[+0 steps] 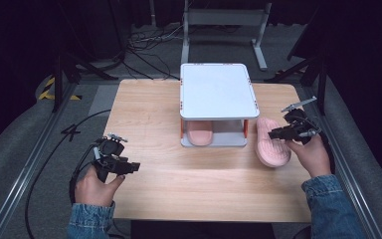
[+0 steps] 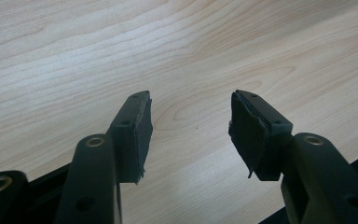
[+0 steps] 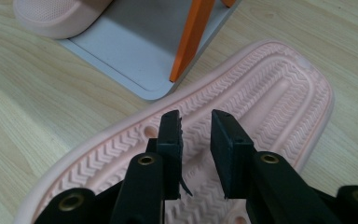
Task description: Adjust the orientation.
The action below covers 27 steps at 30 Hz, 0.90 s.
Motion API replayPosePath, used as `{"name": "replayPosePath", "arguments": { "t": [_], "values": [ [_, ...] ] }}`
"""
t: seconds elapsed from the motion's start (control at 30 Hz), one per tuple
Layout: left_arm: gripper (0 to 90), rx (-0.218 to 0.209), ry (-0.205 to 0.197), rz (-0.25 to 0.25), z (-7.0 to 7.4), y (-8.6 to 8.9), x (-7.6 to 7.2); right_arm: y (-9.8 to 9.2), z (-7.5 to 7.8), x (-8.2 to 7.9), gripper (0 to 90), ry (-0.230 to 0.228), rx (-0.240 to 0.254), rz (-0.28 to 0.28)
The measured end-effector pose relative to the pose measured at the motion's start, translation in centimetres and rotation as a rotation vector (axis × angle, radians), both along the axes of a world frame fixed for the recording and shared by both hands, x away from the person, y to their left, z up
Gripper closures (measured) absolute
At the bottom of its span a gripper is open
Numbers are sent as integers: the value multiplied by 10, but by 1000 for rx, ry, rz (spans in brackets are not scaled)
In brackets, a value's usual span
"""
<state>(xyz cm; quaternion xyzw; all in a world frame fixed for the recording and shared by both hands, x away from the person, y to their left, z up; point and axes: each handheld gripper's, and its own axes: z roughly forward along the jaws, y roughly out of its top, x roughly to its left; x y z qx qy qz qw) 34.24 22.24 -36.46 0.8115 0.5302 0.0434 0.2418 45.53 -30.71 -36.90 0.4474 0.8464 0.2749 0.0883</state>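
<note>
One slipper [image 1: 199, 133] already sits on the rack's [image 1: 218, 89] bottom shelf, the other slipper [image 3: 242, 126] lies sole-up (by the desk's right edge) under the right gripper's [image 3: 196, 122] narrow, empty jaws, left gripper [image 2: 190, 121] wide open.

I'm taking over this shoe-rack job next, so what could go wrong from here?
The slipper by the rack lies sole up, and the right gripper stands over the flat sole with a narrow gap: the pads may find no edge and slip. Its toe sits close to the rack's orange post, so a push could knock the rack.
</note>
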Motion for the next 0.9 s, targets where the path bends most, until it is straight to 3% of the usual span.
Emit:
{"name": "replayPosePath", "arguments": {
  "t": [0.13,0.43,0.53,0.67,0.9],
  "values": [
    [485,-7,7,-1,-1,0,1,5,-4,5,776,10,-28,-10],
    [497,5,17,-18,-5,-7,5,0,-7,6,843,22,-3,-30],
    [499,-3,19,-19,-4,-8,5,-5,-7,3,873,8,-16,-43],
    [500,-6,26,-21,-5,-9,7,-12,-9,3,879,19,14,-48],
    [504,-10,28,-29,-5,-11,9,-23,-9,0,886,22,18,-73]
  ]
}}
